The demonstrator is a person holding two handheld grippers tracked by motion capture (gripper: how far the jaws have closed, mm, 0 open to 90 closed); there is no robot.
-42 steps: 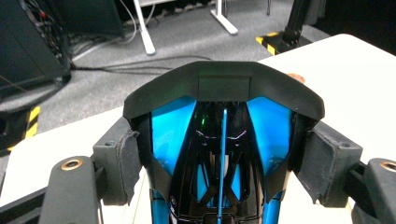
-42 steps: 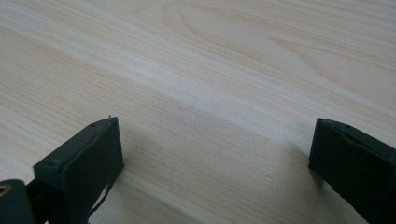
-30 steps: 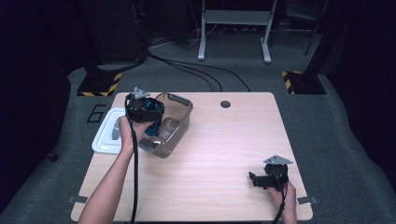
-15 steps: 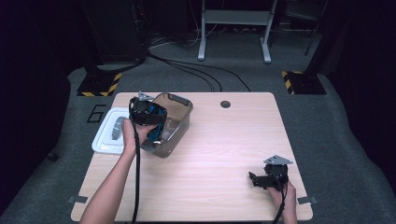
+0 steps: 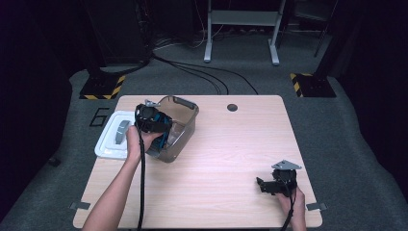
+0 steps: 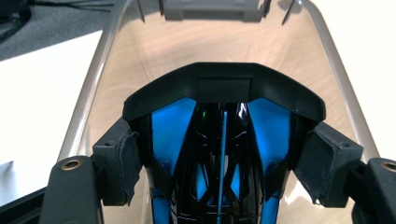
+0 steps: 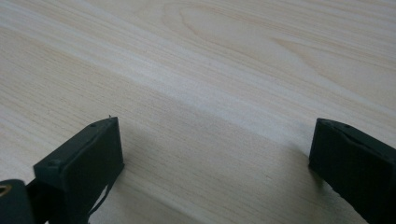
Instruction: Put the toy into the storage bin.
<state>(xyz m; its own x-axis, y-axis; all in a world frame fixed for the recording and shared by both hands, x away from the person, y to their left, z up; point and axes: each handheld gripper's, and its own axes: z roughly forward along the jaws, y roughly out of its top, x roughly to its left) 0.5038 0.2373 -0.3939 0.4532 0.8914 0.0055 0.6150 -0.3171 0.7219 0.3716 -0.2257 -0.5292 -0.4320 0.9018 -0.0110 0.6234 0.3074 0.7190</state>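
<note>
My left gripper [image 6: 223,165] is shut on a glossy black and blue object [image 6: 224,88], its pads pressing on both flanks. It hangs over the mouth of a clear plastic bin [image 6: 87,102]. In the high view the left gripper [image 5: 158,126] and the black and blue object [image 5: 164,137] sit at the bin's [image 5: 185,126] near-left rim. My right gripper [image 5: 261,185] rests low at the table's front right, jaws pointing left. In the right gripper view the right gripper [image 7: 217,135] stands open over bare wood, with nothing between its fingers.
A white lid [image 5: 111,137] lies flat at the table's left edge, beside the bin. The wooden table [image 5: 240,144] has a round cable hole [image 5: 232,107] near its far edge. Cables and stand legs lie on the floor beyond.
My left gripper, still holding the black and blue object, has edged slightly right and nearer, over the bin. The right gripper has stayed put.
</note>
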